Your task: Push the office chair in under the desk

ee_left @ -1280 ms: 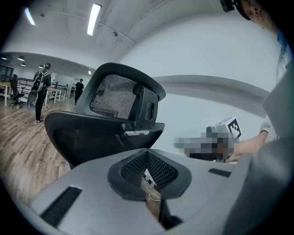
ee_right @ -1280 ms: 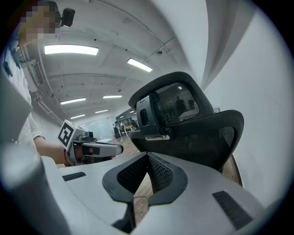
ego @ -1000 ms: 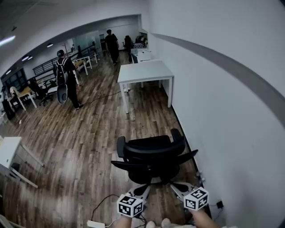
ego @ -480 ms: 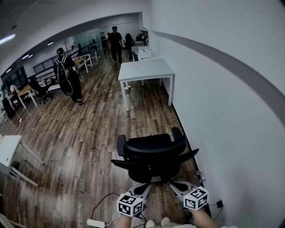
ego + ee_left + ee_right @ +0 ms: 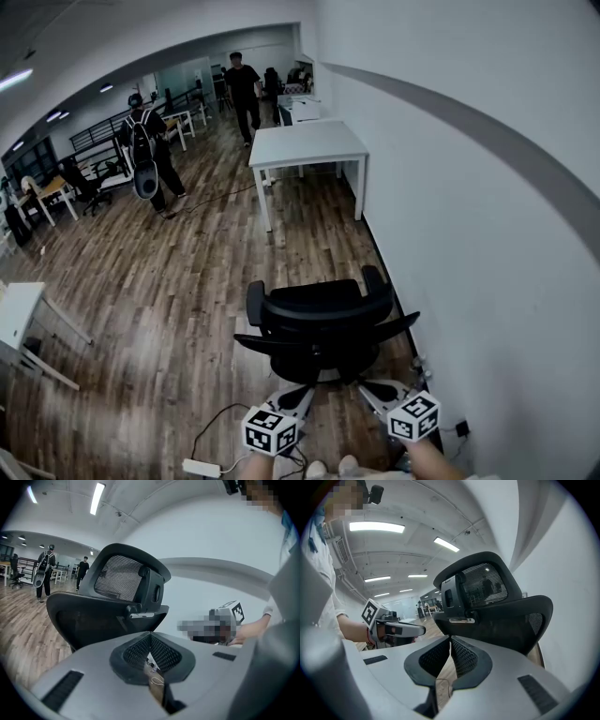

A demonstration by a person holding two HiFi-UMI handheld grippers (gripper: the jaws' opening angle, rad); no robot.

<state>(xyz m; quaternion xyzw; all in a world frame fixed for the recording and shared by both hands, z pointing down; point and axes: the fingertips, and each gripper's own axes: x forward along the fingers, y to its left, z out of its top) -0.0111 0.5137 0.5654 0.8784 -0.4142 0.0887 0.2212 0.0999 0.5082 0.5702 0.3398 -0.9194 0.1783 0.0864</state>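
A black office chair [image 5: 319, 323] with a mesh back stands on the wood floor beside the right wall, its back toward me. The white desk [image 5: 307, 148] stands farther along the same wall, well apart from the chair. My left gripper [image 5: 307, 394] and right gripper [image 5: 367, 390] sit side by side just behind the chair's back, both shut with nothing between the jaws. In the left gripper view the chair's headrest [image 5: 124, 576] looms ahead of the left gripper [image 5: 150, 643]. The right gripper view shows the chair's backrest [image 5: 506, 620] just beyond the right gripper [image 5: 450, 649]. Whether either touches the chair I cannot tell.
The white wall [image 5: 469, 234] runs close along the right. A power strip [image 5: 201, 470] with a cable lies on the floor at my left. Another white table [image 5: 19, 314] stands at the far left. A person with a backpack [image 5: 148, 150] and a second person [image 5: 244, 86] walk in the back.
The grippers and chair have not moved. The person with the backpack has walked farther back and right; the other person has come a little nearer.
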